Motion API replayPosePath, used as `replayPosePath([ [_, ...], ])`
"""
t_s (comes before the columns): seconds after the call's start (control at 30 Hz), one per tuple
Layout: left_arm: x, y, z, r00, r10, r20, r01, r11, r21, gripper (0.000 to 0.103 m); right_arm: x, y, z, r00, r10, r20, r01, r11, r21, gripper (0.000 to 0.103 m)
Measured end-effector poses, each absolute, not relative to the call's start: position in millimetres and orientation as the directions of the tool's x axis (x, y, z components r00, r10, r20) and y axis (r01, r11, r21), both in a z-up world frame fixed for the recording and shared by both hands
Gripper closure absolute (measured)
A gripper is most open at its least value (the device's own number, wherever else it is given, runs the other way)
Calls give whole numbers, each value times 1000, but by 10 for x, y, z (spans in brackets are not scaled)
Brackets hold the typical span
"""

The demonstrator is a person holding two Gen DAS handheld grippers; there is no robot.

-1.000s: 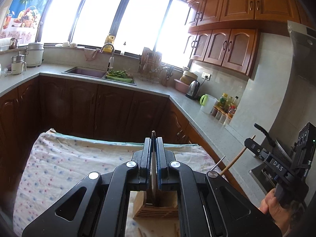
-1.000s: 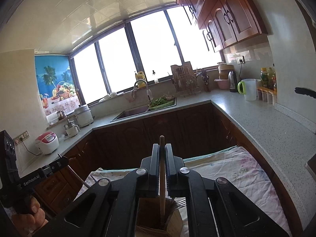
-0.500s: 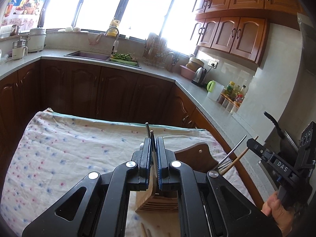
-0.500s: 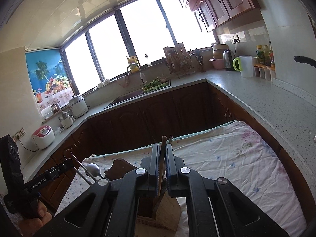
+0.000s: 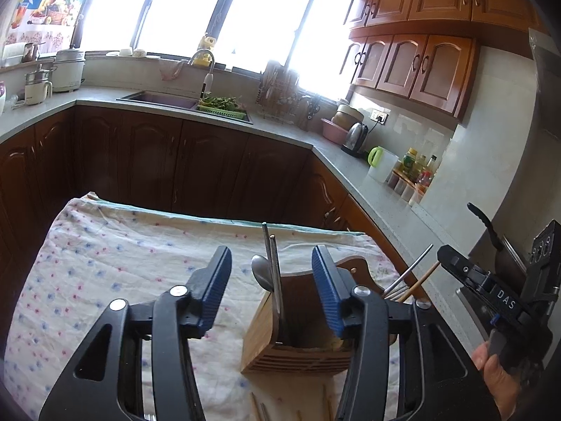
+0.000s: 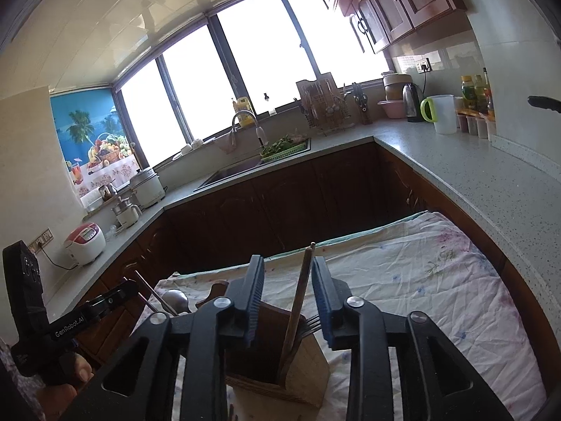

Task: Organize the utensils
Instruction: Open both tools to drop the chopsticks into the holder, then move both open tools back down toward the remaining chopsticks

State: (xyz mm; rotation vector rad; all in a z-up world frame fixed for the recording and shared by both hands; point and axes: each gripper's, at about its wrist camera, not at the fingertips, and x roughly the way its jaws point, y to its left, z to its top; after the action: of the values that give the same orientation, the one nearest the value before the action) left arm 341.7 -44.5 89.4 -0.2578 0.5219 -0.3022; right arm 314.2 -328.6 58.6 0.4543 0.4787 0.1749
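Observation:
A wooden utensil holder (image 5: 298, 347) stands on the flowered cloth (image 5: 115, 263). It also shows in the right wrist view (image 6: 308, 375). My left gripper (image 5: 271, 287) is open just above it, and metal chopsticks (image 5: 271, 270) and a spoon (image 5: 261, 273) stand in the holder between the jaws. My right gripper (image 6: 287, 298) is open above the holder, and a wooden chopstick (image 6: 298, 312) and a fork (image 6: 310, 328) stand in the holder between its jaws. Each gripper also shows at the edge of the other's view.
A dark wooden board (image 5: 354, 270) lies behind the holder. Loose chopsticks (image 5: 259, 410) lie on the cloth in front of it. Counters run around the room with a sink (image 5: 164, 100), kettle (image 5: 354, 137) and bottles (image 5: 417, 172). A stove pan handle (image 5: 485, 224) sits at right.
Both grippers have opened and let go of their utensils, which now stand in the holder. Both views have tilted down toward the table.

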Motion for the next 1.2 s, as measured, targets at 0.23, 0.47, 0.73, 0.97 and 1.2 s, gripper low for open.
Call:
replayPosePath([
  [0.23, 3227, -351, 894, 838, -314, -446, 194, 936, -295, 30, 2945, -3349, 654, 897, 265, -355, -64, 870, 488, 24],
  [0.47, 3043, -212, 703, 824, -284, -491, 147, 943, -299, 22, 2714, -3338, 575, 897, 267, -352, -62, 865, 498, 4],
  [0.73, 2689, -63, 299, 776, -270, -570, 109, 948, -300, 21, 2302, -3270, 285, 869, 264, -419, -26, 869, 494, 2],
  [0.97, 2369, 40, -88, 712, -274, -646, 70, 944, -323, 21, 1928, -3154, -114, 813, 273, -515, 14, 874, 486, 2],
  [1.2, 2092, 43, -323, 674, -264, -690, 54, 949, -310, 21, 1645, -3122, -369, 774, 278, -569, 54, 866, 497, 2],
])
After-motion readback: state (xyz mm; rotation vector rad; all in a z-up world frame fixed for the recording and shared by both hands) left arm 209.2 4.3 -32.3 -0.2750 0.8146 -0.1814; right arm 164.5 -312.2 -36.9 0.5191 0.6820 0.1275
